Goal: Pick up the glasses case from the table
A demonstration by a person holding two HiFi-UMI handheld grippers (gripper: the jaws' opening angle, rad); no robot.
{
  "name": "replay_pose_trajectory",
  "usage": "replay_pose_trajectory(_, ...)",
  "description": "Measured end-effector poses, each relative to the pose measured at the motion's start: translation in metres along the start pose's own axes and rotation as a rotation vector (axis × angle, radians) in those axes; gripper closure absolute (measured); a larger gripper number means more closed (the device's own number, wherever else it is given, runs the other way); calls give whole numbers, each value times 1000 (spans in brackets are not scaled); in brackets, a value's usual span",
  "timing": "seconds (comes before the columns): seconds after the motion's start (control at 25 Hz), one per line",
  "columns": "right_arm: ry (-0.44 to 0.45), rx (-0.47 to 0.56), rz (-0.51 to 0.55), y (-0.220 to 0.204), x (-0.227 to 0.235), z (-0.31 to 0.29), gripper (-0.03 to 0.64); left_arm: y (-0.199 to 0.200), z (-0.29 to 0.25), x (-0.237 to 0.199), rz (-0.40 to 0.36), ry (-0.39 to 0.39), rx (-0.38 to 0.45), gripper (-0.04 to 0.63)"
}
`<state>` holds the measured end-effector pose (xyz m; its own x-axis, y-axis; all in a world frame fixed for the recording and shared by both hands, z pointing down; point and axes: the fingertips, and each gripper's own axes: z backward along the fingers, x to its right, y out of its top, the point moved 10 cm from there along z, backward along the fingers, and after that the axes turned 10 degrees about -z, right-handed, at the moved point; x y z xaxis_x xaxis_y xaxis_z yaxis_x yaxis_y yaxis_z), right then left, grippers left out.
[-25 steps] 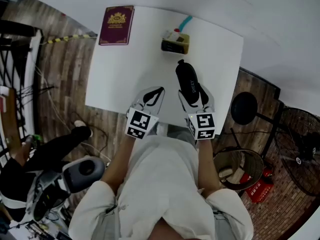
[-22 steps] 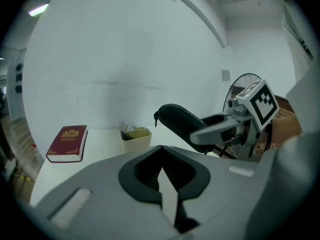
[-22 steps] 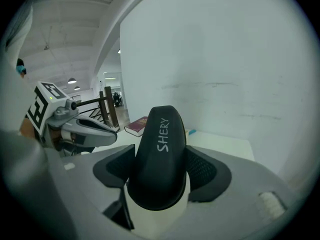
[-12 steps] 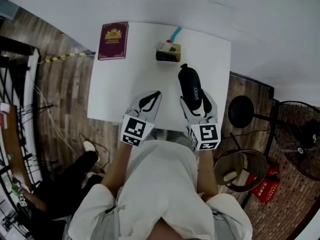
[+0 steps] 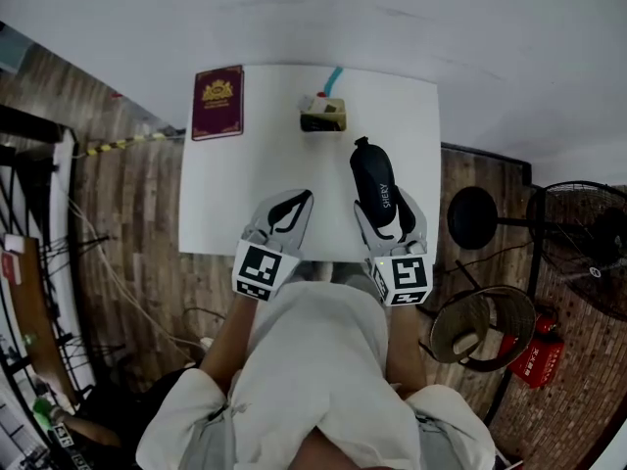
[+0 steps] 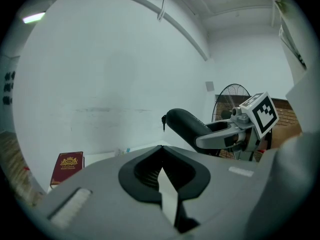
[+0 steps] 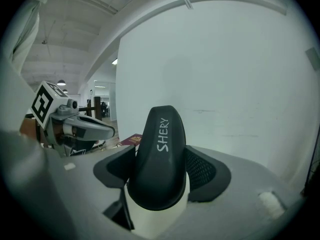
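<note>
Now, right tool [image 5: 388, 215] clamped on rear end of glasses case [image 5: 373, 176]. Case appears lifted clear of counter [image 5: 245, 194], most of its length jutting ahead of jaws. Risk: long overhang levers smooth shell, so nose droops or slips out if squeeze weakens. Left tool [image 5: 285, 207] alongside, jaws together, empty, so no backup. Farther ahead: small box [image 5: 322, 116], maroon booklet [image 5: 217, 102]. Dropped case could strike box.
</note>
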<state>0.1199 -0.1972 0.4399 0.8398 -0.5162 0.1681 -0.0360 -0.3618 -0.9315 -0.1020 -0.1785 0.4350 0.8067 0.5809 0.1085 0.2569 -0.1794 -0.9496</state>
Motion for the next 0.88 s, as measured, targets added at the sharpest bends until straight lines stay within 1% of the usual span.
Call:
replay_pose_trajectory(0.6,-60,25,27,0,-30,13,302,2,15,-5,-24,-67,55,578)
replay_pose_trajectory(0.88,-77,35,36,3,-40,16,302,1,21,-7,-34,-86,66,578)
